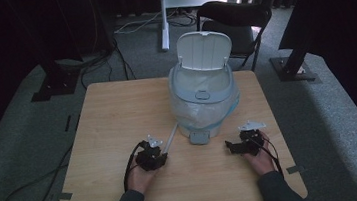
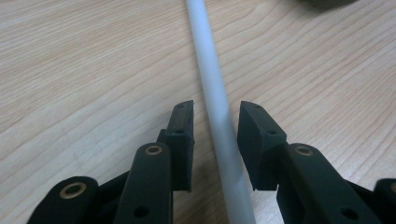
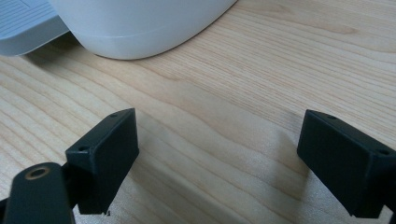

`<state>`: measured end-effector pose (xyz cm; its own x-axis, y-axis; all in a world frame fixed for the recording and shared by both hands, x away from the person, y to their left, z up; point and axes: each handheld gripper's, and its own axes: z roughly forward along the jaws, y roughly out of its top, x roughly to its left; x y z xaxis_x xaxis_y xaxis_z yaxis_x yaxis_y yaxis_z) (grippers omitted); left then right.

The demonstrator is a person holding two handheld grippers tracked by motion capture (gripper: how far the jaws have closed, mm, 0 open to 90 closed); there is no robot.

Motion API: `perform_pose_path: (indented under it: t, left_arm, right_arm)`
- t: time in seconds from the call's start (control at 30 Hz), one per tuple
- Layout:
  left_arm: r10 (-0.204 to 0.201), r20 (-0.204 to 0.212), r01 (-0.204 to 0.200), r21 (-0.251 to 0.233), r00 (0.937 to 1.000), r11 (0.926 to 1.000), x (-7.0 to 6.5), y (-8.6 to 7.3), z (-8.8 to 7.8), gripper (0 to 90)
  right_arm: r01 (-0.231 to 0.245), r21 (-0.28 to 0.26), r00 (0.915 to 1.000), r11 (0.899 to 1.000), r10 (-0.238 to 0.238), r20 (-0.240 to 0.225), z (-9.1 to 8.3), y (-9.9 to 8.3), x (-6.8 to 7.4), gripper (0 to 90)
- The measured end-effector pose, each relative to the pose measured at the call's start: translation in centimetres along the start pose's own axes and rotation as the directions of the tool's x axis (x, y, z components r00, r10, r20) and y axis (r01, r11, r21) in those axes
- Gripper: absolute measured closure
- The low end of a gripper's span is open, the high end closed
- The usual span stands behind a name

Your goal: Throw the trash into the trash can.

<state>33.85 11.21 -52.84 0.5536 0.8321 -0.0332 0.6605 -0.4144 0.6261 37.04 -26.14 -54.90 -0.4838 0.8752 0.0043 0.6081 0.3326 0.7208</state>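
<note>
A thin white rod (image 1: 171, 135) lies on the wooden table (image 1: 113, 117), slanting from the bin's base toward my left gripper (image 1: 161, 152). In the left gripper view the rod (image 2: 205, 51) runs between the jaws of my left gripper (image 2: 217, 106), which is open. A gap shows beside the left pad, and the right pad is very near the rod. My right gripper (image 1: 230, 146) rests on the table right of the bin's pedal (image 1: 199, 137). Seen in its own view, the right gripper (image 3: 218, 116) stands wide open over bare wood.
A white pedal bin (image 1: 201, 93) with a clear bag liner stands at the table's far middle, its lid (image 1: 205, 50) raised. Its base (image 3: 140, 28) and pedal (image 3: 23, 23) lie just ahead of the right jaws. A black chair (image 1: 236, 19) stands behind the table.
</note>
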Motion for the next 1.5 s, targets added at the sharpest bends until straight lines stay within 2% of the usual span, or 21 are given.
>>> perform_pose_path:
  t: [0.17, 0.5, 0.63, 1.03, 1.5]
  left_arm:
    - [-0.015, -0.021, 0.015, 0.003, 0.9997, 0.9999, 0.6, -0.2, -0.2, 77.5]
    - [0.003, -0.026, -0.003, 0.002, 0.9997, 1.0, 1.2, 0.1, 0.0, 78.7]
    - [-0.024, -0.008, 0.024, -0.009, 0.9997, 0.9997, 1.8, 0.0, 0.0, 79.1]
    - [-0.065, -0.016, 0.064, -0.093, 0.9977, 0.9936, 3.4, 0.7, -2.0, 79.2]
    - [-0.055, -0.045, 0.046, -0.177, 0.9975, 0.9832, 4.4, 2.2, -4.6, 79.2]
  right_arm:
    - [-0.001, 0.0, 1.0, 1.0, 0.001, 0.001, 0.0, 0.0, 0.0, 11.5]
    - [-0.001, 0.0, 1.0, 1.0, 0.001, 0.001, 0.0, 0.0, 0.0, 11.6]
    - [-0.001, 0.0, 1.0, 1.0, 0.001, 0.001, 0.0, 0.0, 0.0, 11.5]
    - [-0.001, 0.0, 1.0, 1.0, 0.001, 0.001, 0.0, 0.0, 0.0, 11.5]
    - [-0.001, 0.0, 1.0, 1.0, 0.001, 0.001, 0.0, 0.0, 0.0, 11.5]
